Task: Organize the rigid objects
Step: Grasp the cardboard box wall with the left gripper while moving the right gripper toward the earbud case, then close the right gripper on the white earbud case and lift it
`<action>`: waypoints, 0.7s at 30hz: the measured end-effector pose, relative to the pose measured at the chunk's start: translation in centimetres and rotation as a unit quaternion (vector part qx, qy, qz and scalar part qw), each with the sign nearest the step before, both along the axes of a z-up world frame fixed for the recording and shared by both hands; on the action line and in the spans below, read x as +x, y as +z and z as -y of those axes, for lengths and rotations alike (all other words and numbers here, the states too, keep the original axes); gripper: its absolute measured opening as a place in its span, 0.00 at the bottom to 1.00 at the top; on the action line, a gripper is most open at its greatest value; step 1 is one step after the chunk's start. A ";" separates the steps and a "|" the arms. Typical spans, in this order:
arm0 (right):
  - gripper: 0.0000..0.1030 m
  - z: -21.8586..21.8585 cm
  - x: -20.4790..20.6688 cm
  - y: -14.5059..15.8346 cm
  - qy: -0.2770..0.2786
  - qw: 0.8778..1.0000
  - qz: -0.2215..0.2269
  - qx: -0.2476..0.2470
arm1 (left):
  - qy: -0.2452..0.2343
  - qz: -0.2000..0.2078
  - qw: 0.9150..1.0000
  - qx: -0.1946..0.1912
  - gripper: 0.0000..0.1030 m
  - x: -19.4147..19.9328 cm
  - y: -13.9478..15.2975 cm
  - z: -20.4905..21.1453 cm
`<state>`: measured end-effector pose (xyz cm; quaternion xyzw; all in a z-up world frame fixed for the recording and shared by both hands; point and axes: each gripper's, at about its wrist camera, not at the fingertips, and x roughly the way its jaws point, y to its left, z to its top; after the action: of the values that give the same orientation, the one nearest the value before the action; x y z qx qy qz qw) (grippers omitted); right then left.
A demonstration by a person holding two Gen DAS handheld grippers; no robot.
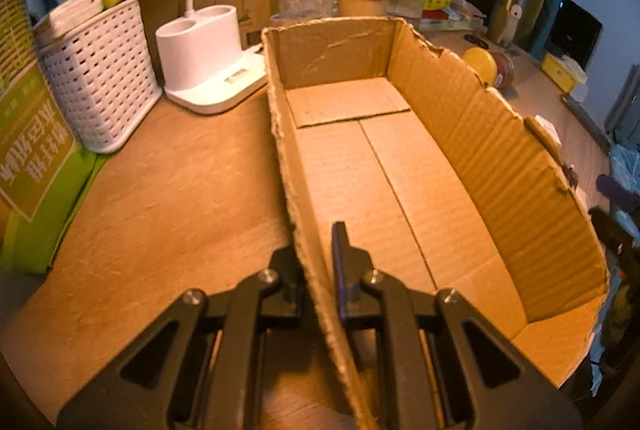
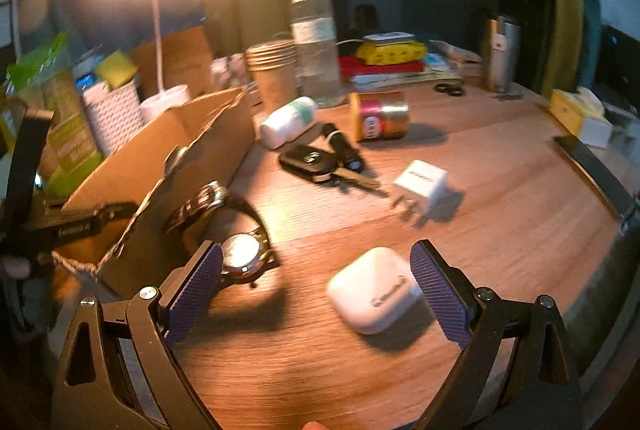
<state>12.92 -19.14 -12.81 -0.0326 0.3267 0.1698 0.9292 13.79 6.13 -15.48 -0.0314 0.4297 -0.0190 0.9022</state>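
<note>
Fingers: left gripper (image 1: pixel 318 270) pinched the box (image 1: pixel 400 166) wall; right gripper (image 2: pixel 316 288) stood spread over the case (image 2: pixel 374 290).

Left pads sat one inside, one outside the near wall, steadying the empty box on the table (image 1: pixel 160 198). Right pads flanked the white case without touching it, the watch (image 2: pixel 240 254) just beside the left pad. A good grasp likely meant centring on the case first, clear of the watch, then closing squarely. Key (image 2: pixel 316 160), charger (image 2: pixel 420 186) and tin (image 2: pixel 380 116) lay farther off.
</note>
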 end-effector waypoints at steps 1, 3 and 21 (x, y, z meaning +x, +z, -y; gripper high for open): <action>0.94 -0.2 0.0 0.0 0.000 1.000 0.003 -0.004 | 0.001 0.003 1.000 -0.006 0.11 -0.2 0.0 -0.1; 0.94 -0.1 0.0 0.4 -0.013 1.000 0.008 -0.017 | 0.001 0.006 1.000 -0.028 0.11 -0.4 0.0 -0.6; 0.94 0.2 2.6 -1.7 -0.108 0.988 -0.036 -0.108 | -0.005 0.000 0.998 -0.068 0.11 0.5 -0.2 -0.8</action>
<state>15.50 -19.31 -14.53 -0.0912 0.3780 0.0330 0.9207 14.27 6.93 -15.71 -0.0903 0.4281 -0.0530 0.8977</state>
